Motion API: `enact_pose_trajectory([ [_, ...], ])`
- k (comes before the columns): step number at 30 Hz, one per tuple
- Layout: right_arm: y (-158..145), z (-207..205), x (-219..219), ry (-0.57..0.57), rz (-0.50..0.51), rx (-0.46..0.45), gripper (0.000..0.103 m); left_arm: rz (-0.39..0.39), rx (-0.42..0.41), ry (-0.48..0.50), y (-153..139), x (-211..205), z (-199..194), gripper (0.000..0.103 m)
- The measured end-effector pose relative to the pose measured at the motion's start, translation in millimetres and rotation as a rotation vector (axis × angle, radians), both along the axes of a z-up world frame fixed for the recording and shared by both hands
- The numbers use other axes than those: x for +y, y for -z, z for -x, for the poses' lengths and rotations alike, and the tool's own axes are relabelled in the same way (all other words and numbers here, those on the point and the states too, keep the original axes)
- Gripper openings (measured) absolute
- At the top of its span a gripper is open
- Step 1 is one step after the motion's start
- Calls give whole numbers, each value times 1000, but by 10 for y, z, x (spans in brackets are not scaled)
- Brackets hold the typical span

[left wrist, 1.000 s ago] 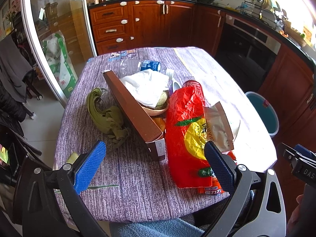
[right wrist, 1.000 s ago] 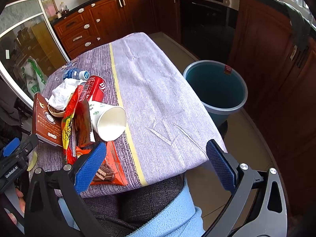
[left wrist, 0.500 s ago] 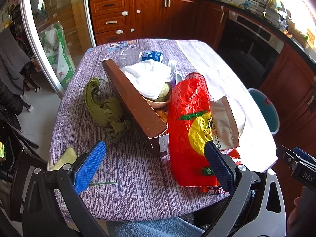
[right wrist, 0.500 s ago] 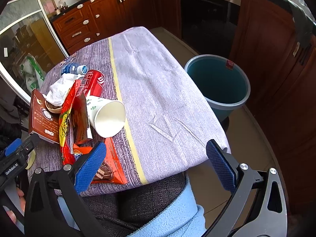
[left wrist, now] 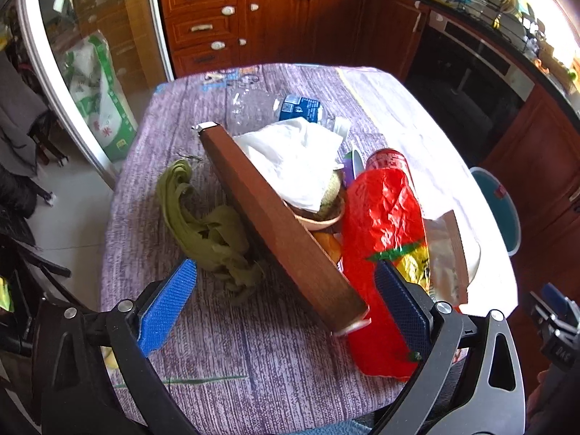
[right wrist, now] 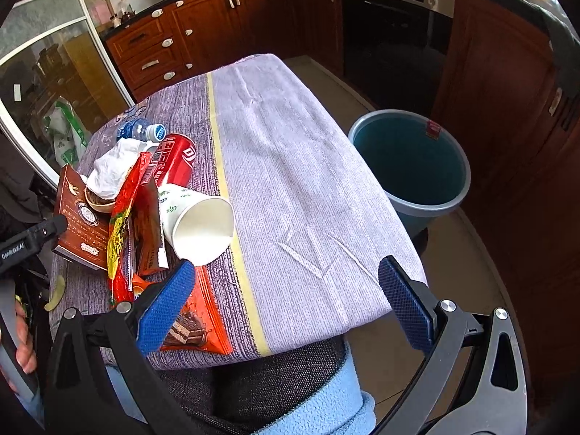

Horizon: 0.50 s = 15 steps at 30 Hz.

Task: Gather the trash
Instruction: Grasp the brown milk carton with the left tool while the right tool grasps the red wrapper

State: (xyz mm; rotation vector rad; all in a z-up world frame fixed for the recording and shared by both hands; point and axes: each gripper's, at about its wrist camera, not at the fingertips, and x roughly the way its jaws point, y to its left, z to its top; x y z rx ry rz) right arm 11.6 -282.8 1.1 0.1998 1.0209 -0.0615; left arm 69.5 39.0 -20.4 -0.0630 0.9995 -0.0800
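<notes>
Trash lies piled on the table: a brown box (left wrist: 279, 217), a white tissue (left wrist: 293, 159) over a bowl (left wrist: 319, 217), a red snack bag (left wrist: 380, 239), a red can (right wrist: 174, 161), a white paper cup (right wrist: 199, 224), a plastic bottle (left wrist: 290, 108), an orange wrapper (right wrist: 195, 322) and green peel (left wrist: 203, 224). My left gripper (left wrist: 286, 304) is open, its jaws on either side of the brown box's near end. My right gripper (right wrist: 286, 301) is open and empty over the table's near right part. A blue bin (right wrist: 409, 159) stands on the floor to the right.
The table has a purple striped cloth (right wrist: 297, 188). Wooden cabinets (left wrist: 253, 18) and an oven (right wrist: 395, 36) stand behind. A glass door (left wrist: 72, 54) is to the left. The person's lap (right wrist: 275, 388) is at the table's near edge.
My left gripper has moved forward and lower towards the pile, so the brown box's near end now lies between its jaws. My right gripper has moved slightly forward.
</notes>
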Motion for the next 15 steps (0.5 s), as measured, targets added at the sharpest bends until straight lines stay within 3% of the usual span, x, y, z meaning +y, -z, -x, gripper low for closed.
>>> enact_pose_trajectory([
  [5,-69,-120,68,-65,-37,-20,97,6,69,15,56,7,-196,82],
  [10,-177,-287,287,-146,-92,-20,97,0,97,40,133,-23,-256,44],
  [13,-274,-365,533,-238,-127,-34,97,-1,89,44,127,14,-249,30],
  [15,-311,-408,721,-311,-161,-33,95,12,104,42,145,81,-243,28],
])
